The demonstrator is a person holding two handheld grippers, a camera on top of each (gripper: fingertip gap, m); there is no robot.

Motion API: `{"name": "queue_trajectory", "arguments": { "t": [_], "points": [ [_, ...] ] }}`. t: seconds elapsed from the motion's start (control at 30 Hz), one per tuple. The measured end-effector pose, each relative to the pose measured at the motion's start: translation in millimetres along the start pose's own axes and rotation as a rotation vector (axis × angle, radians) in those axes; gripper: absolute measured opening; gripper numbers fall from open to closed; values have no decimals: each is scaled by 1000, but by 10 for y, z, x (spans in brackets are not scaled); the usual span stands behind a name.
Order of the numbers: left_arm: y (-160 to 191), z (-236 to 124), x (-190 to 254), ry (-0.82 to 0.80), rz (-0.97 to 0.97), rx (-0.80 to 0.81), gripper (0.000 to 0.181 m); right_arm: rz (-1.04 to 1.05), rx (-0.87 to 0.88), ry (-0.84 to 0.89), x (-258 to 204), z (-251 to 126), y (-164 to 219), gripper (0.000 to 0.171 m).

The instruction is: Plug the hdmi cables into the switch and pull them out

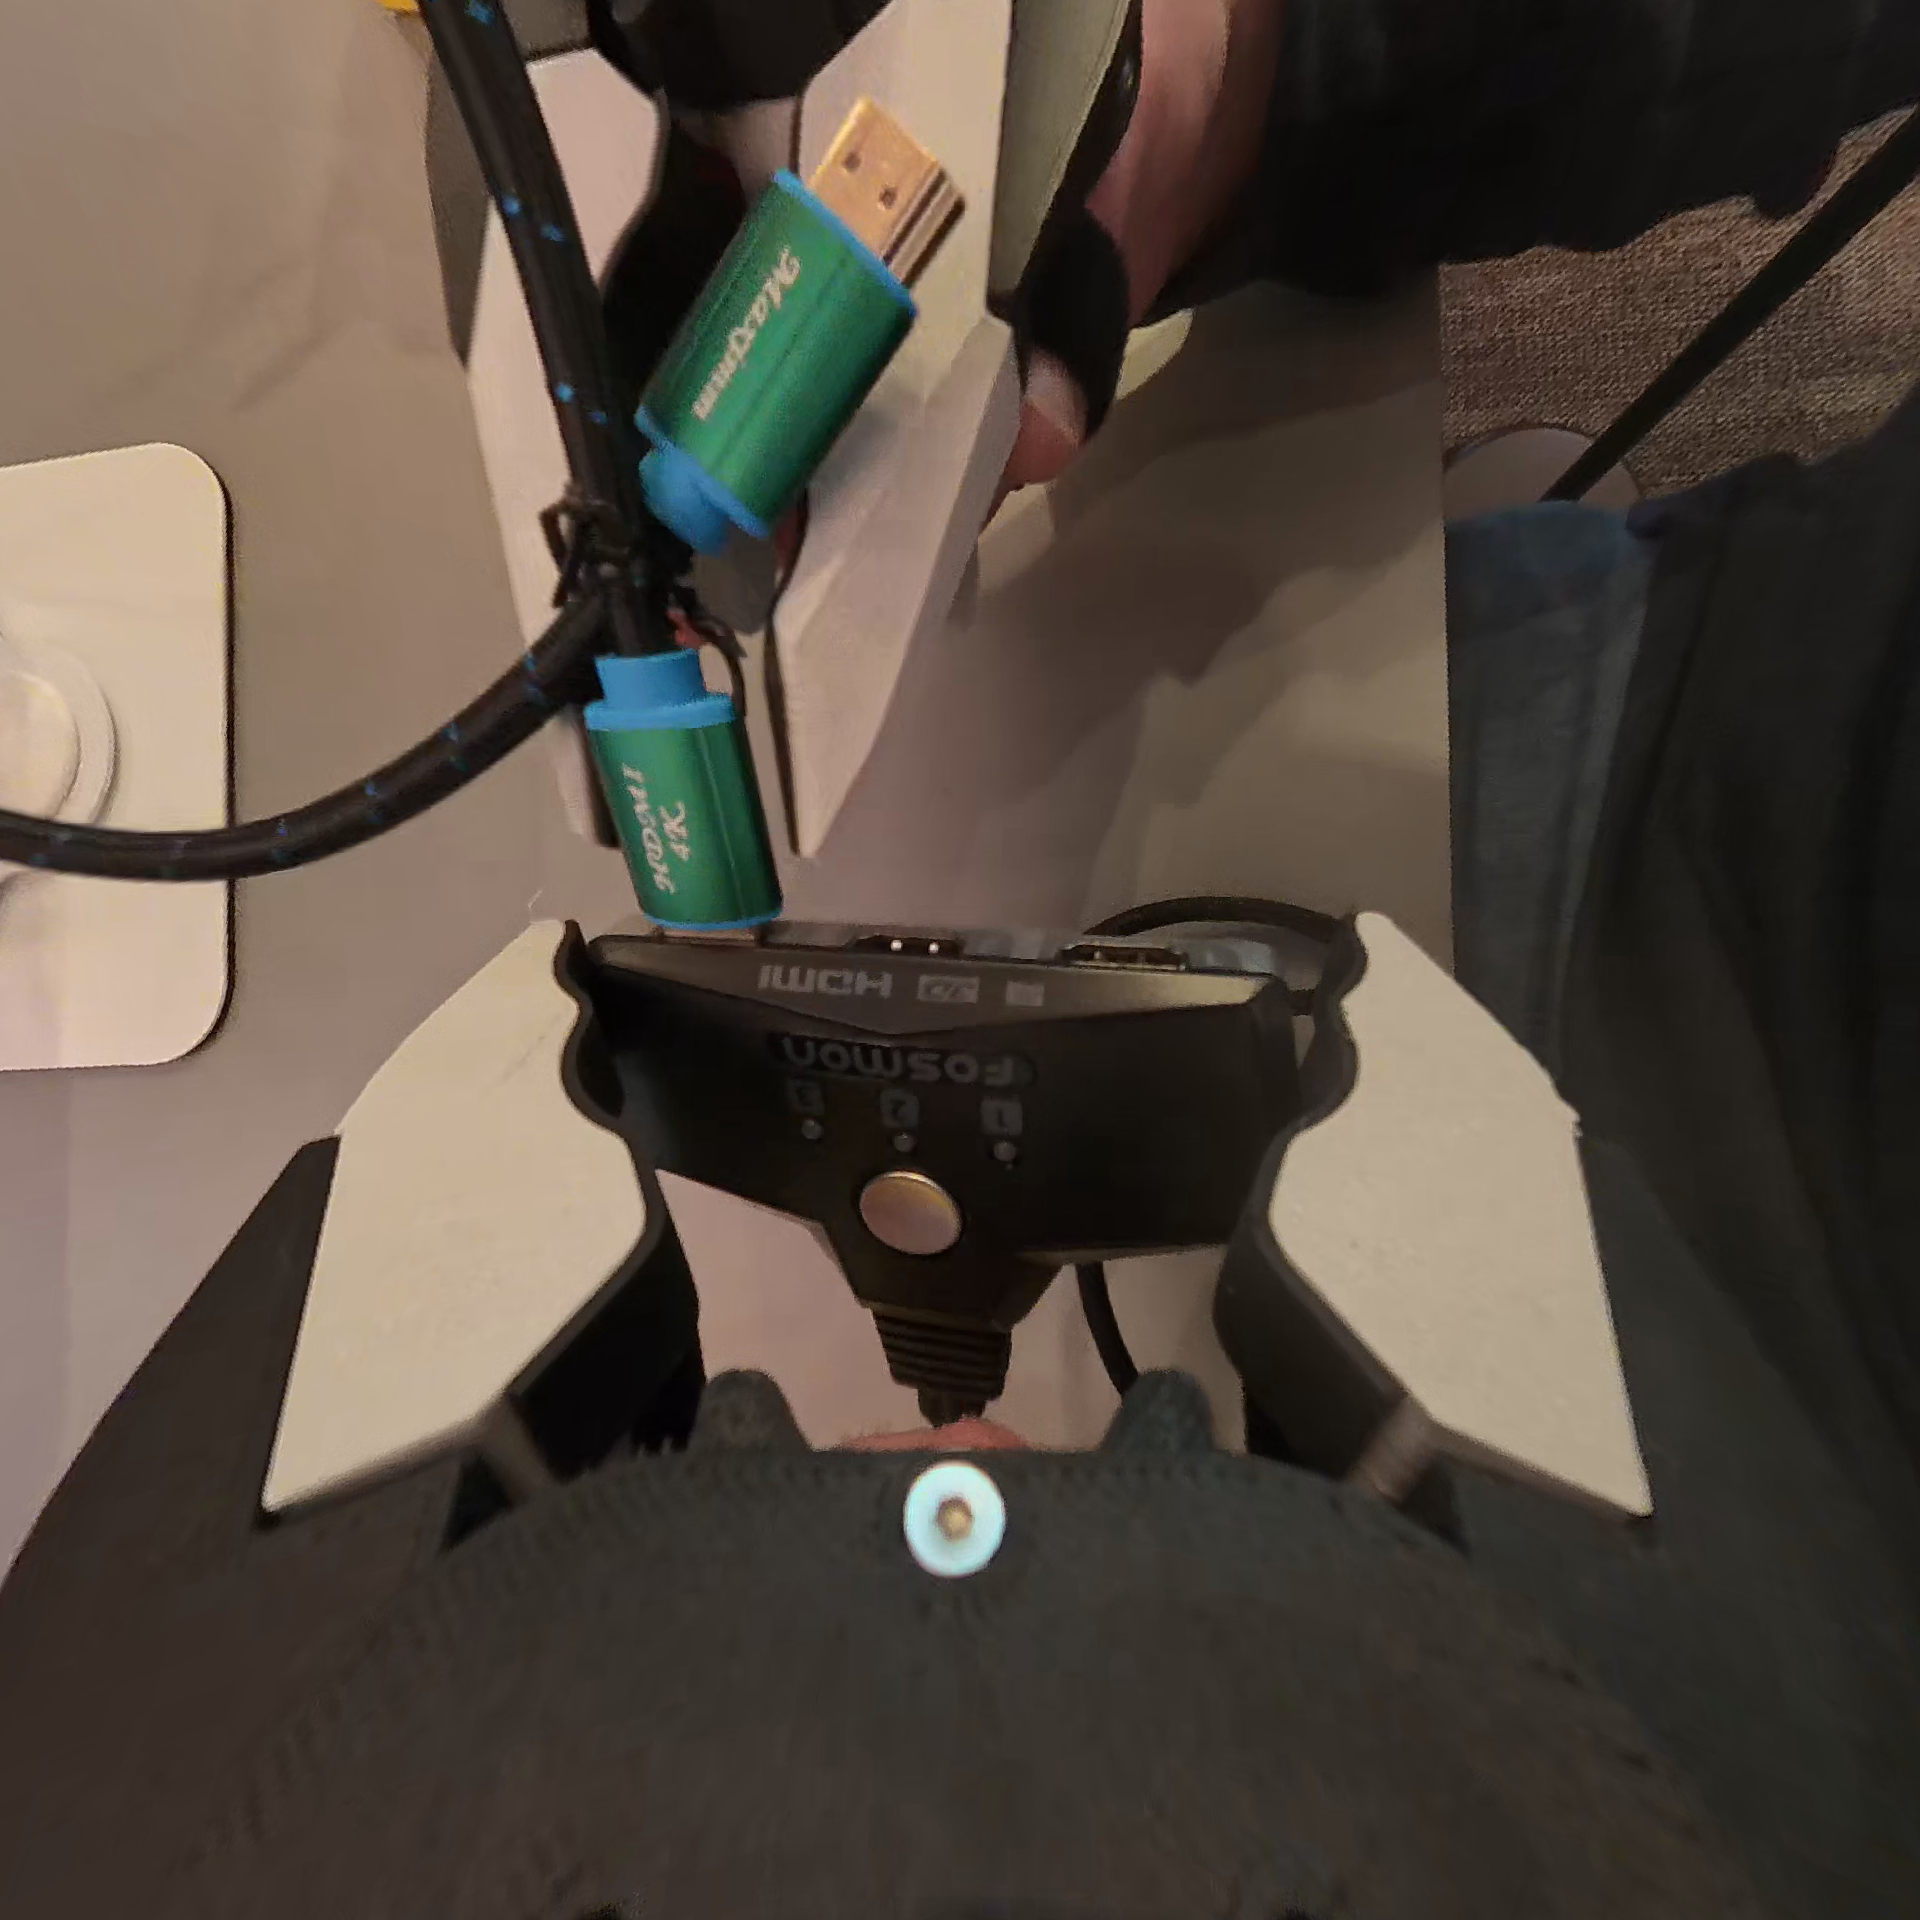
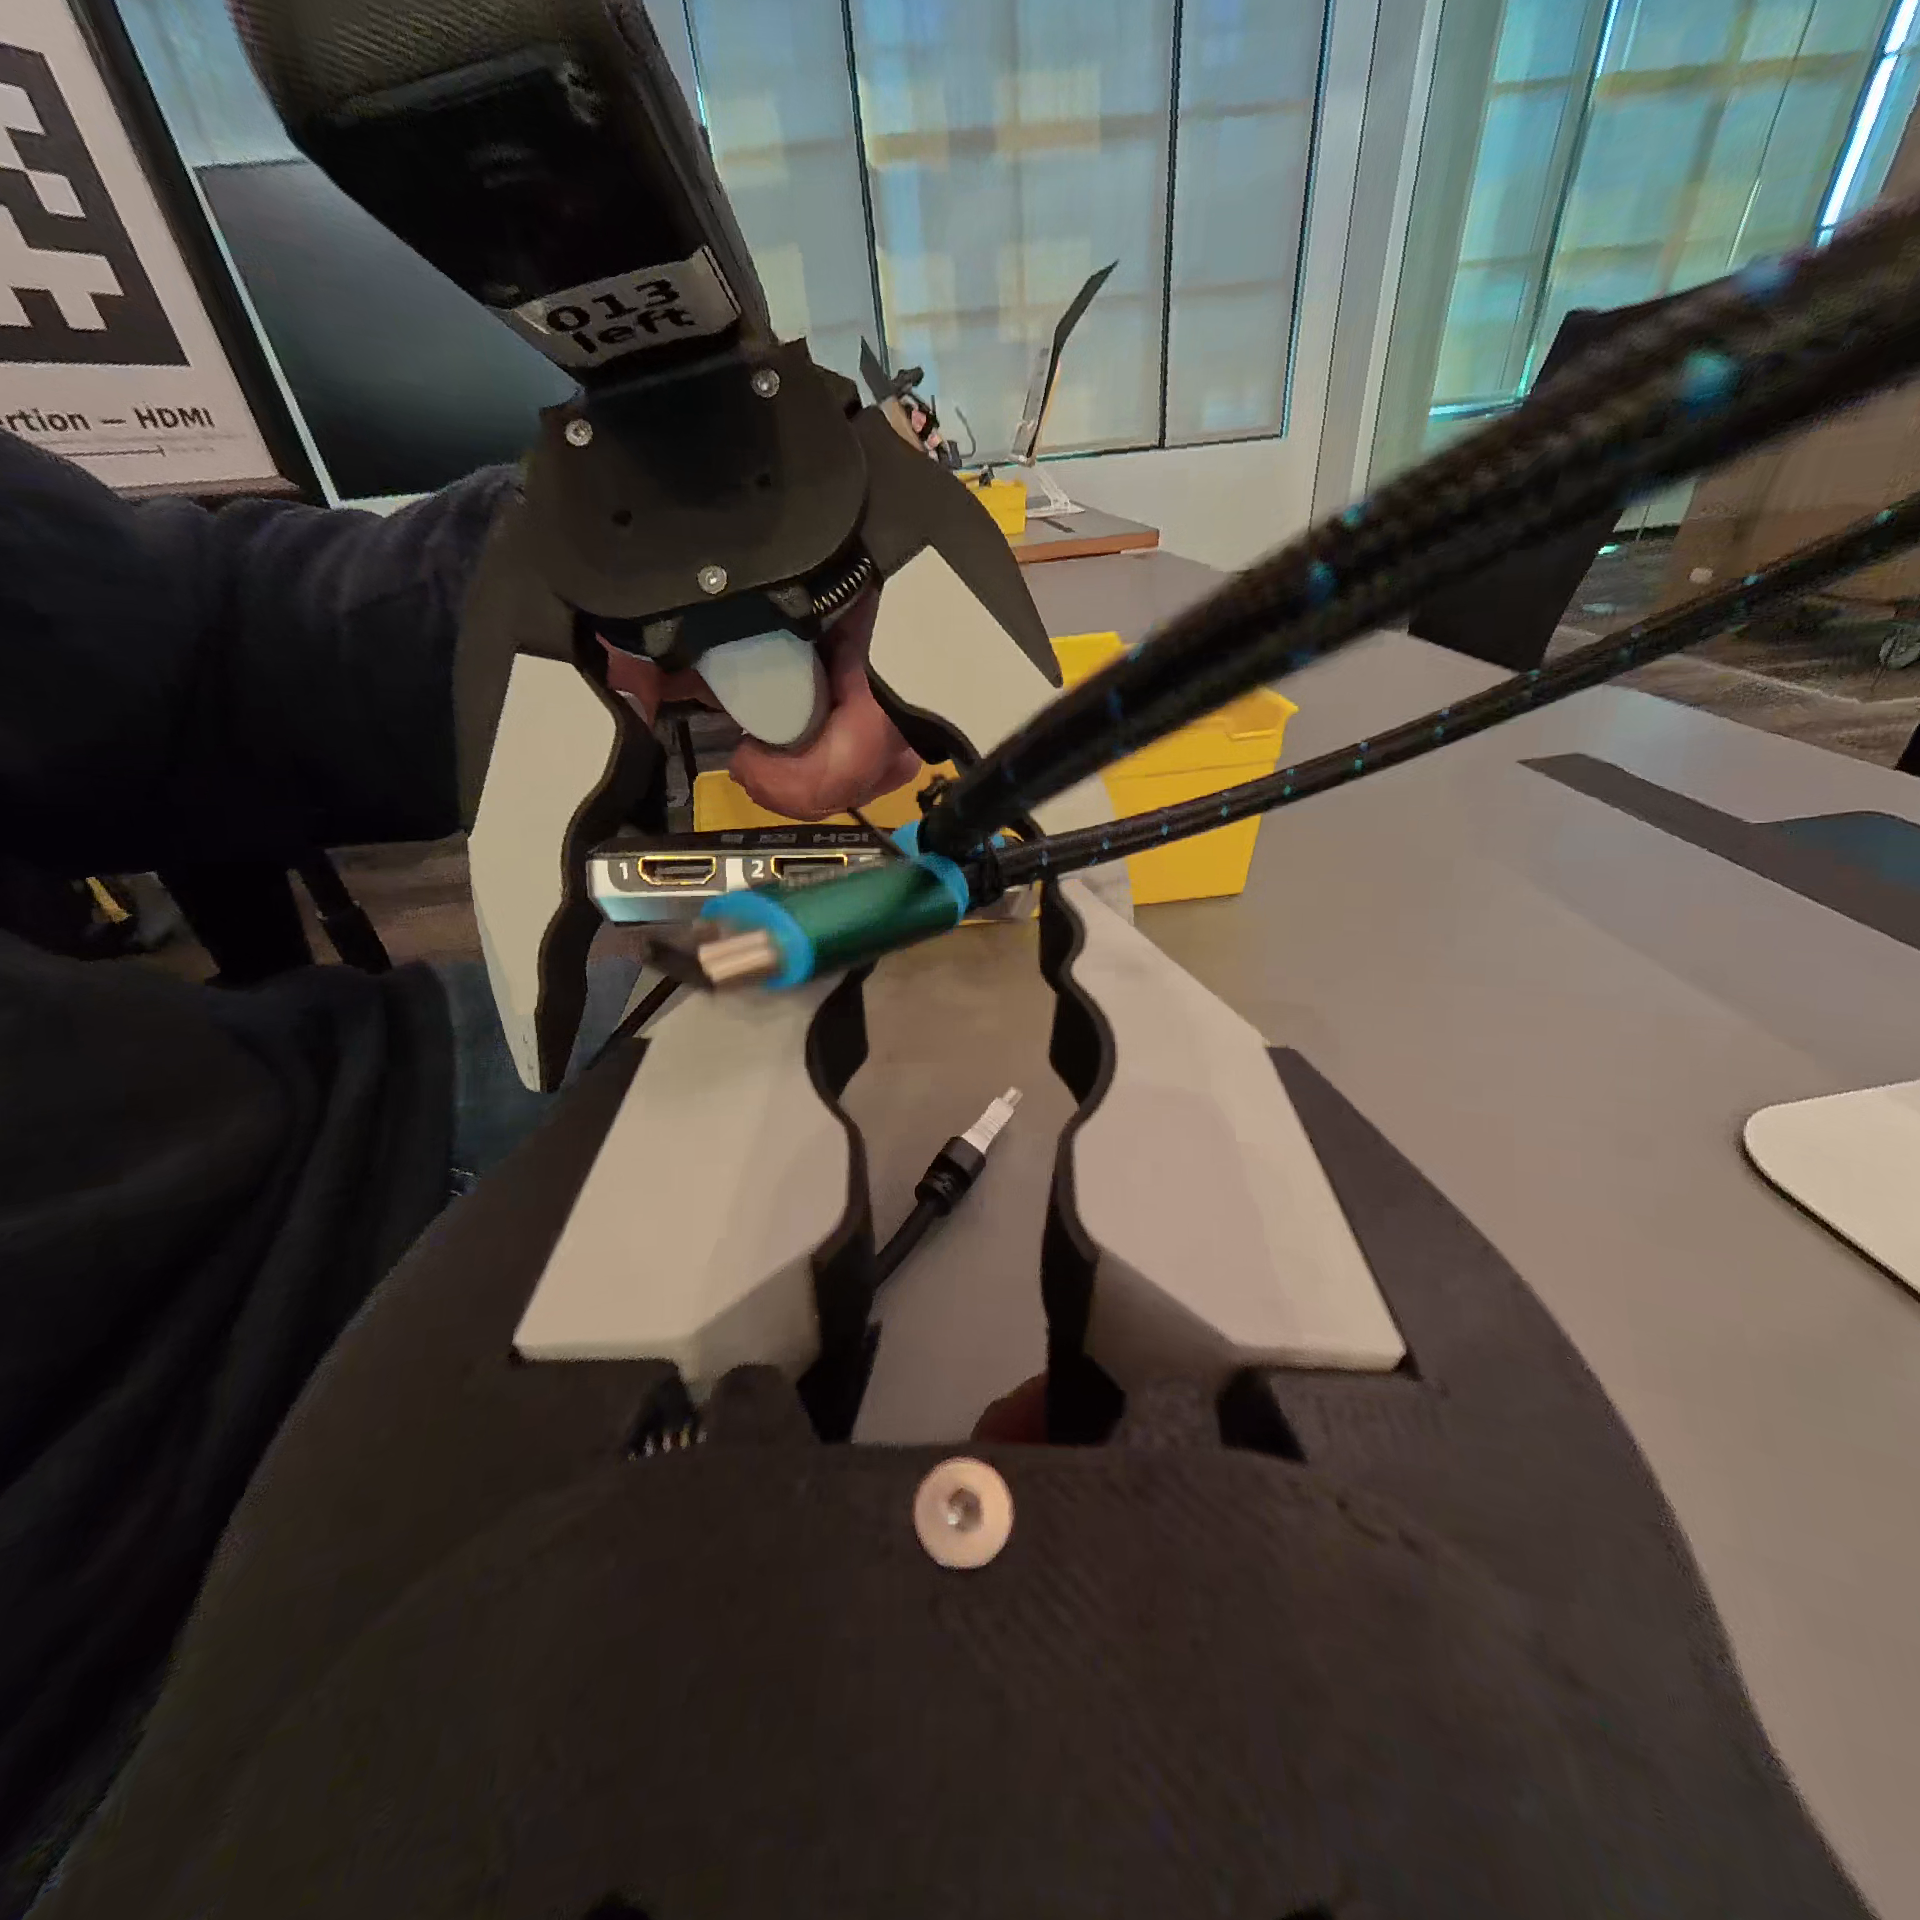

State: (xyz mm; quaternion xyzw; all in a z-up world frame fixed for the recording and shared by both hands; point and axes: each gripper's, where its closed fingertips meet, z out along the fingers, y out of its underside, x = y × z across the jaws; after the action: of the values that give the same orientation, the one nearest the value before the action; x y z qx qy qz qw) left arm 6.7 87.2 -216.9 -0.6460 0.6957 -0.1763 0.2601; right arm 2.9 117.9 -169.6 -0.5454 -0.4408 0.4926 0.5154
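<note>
The grey tabletop point(image 2: 1558, 935) carries a yellow bin point(image 2: 1195, 790) at the far side. Above it, the left claw point(image 1: 961, 997) is closed on the black HDMI switch point(image 1: 935, 1101), gripping its two sides. One green HDMI plug point(image 1: 686, 810) sits in the switch's leftmost port. The right claw point(image 2: 956, 935) stands partly open, its fingers on either side of the second green plug point(image 2: 831, 925) without clearly gripping it; that plug's gold tip is bare, just beside the switch.

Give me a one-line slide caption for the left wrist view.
Left gripper clamps the black HDMI switch, one green plug seated, another hanging free above.
</note>
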Motion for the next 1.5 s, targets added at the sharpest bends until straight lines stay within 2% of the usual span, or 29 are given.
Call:
{"name": "queue_trajectory", "arguments": {
  "t": [0.1,0.23,0.63,0.87,1.1,1.37,1.5],
  "points": [
    [1,28,7,2,4,-10,127,7,-22,-10,-19,57,30,35],
    [3,37,2,-4,2,-12,127,15,5,-5,-12,70,16,18],
    [64,70,17,-7,19,-54,126,38,-2,-21,-46,103,20,18],
    [104,107,14,-20,37,-84,126,-23,-40,2,-39,90,65,17],
    [68,89,-30,-83,136,-101,126,-225,-46,107,-64,43,-13,17],
    [84,50,-74,-133,169,-145,127,-7,42,43,-65,45,-47,18],
    [109,57,-72,-118,158,-131,127,-150,10,131,-58,61,-34,17]
  ]
}}
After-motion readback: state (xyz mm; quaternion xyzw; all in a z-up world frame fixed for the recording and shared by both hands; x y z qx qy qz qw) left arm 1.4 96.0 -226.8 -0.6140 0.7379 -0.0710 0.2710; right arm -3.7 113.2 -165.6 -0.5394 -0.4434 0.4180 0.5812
